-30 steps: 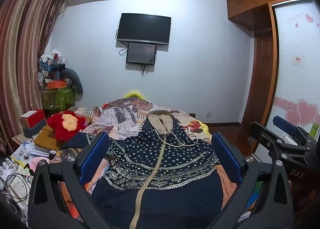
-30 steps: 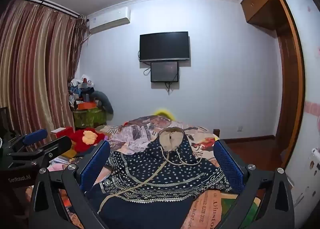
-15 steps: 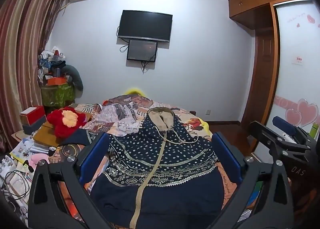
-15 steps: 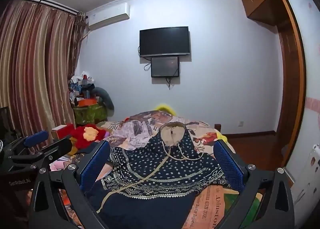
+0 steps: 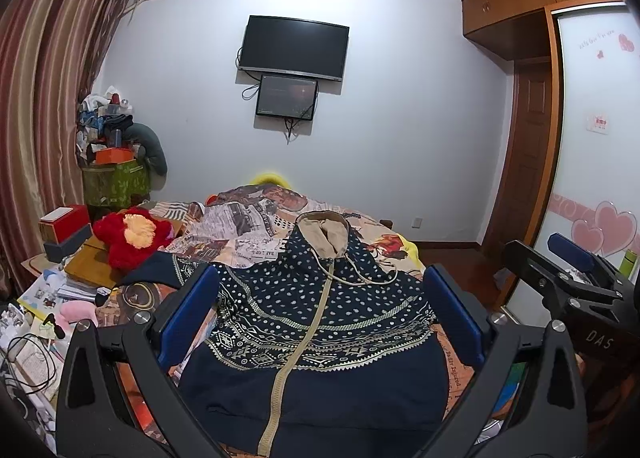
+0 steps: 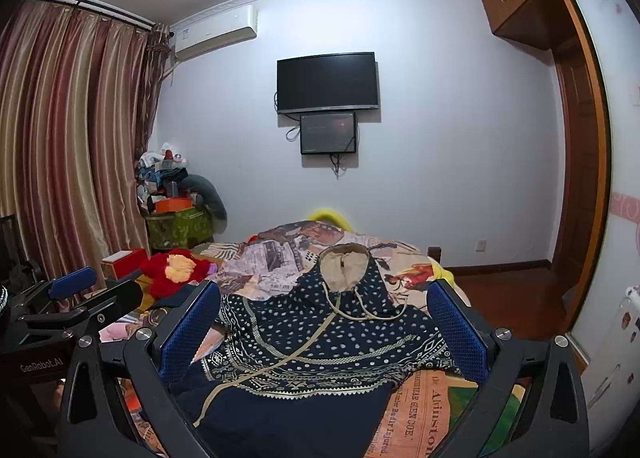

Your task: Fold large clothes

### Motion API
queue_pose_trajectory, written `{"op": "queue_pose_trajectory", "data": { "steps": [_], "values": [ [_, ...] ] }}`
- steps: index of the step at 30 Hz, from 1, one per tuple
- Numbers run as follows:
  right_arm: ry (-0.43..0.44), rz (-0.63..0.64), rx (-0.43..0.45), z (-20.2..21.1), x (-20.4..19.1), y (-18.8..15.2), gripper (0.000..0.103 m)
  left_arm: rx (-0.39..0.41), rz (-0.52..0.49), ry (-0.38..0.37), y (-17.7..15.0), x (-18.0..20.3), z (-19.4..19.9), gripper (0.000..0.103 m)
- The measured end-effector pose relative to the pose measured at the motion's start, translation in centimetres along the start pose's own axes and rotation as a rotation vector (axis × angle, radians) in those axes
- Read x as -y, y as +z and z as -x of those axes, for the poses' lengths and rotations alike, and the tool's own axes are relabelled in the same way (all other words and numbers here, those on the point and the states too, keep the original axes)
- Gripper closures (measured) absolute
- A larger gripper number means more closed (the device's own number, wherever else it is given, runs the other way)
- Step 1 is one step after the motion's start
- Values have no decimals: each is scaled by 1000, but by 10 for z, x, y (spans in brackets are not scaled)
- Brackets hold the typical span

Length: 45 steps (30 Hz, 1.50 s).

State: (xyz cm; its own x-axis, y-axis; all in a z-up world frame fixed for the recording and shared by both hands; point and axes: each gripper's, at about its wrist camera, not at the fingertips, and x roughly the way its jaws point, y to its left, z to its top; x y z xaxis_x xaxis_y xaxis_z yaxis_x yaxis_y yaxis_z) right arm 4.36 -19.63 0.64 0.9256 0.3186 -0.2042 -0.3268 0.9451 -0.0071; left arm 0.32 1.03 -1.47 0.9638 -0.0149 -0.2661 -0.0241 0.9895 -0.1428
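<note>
While both claws hang above the near end of the bed (image 5: 392, 236), no grasp yet made. Left gripper (image 5: 320, 318): blue pads spread wide, nothing between them. Right gripper (image 6: 324, 326): likewise fully spread, empty.

Zip-up hoodie (image 5: 316, 322), navy with white dots and patterned bands, spread flat, front up, directly ahead of and below both claws. Long axis along the line of the fingers: hem nearest, under the claw bases; tan-lined hood (image 5: 326, 228) farthest ahead. Tan zipper (image 5: 296, 342) close to centre between the left claw's pads; in the right wrist view, displaced toward that claw's left pad, garment body lying ahead and to the left. One sleeve (image 5: 156, 270) extended out past the left claw's left pad, toward the red plush toy (image 5: 128, 236). Opposite sleeve not made out in either view.

Judgement: task at its start, garment laid out but unfolded. Left claw centred on the body and nearer the extended sleeve; right claw nearer the garment's right edge, where printed bed cover (image 6: 424, 406) shows beneath its right pad. Likely next move: each claw down to its own side, then inward across the zipper line. Hem hidden by claw frames; position there not confirmable.
</note>
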Motion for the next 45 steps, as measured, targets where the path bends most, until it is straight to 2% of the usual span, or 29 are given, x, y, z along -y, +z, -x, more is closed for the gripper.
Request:
{"op": "queue_pose_trajectory", "data": {
  "steps": [45],
  "values": [
    [2,-5,-5,-1,1,0,0,-7,3,-1,2,2,-4,0]
  ]
}}
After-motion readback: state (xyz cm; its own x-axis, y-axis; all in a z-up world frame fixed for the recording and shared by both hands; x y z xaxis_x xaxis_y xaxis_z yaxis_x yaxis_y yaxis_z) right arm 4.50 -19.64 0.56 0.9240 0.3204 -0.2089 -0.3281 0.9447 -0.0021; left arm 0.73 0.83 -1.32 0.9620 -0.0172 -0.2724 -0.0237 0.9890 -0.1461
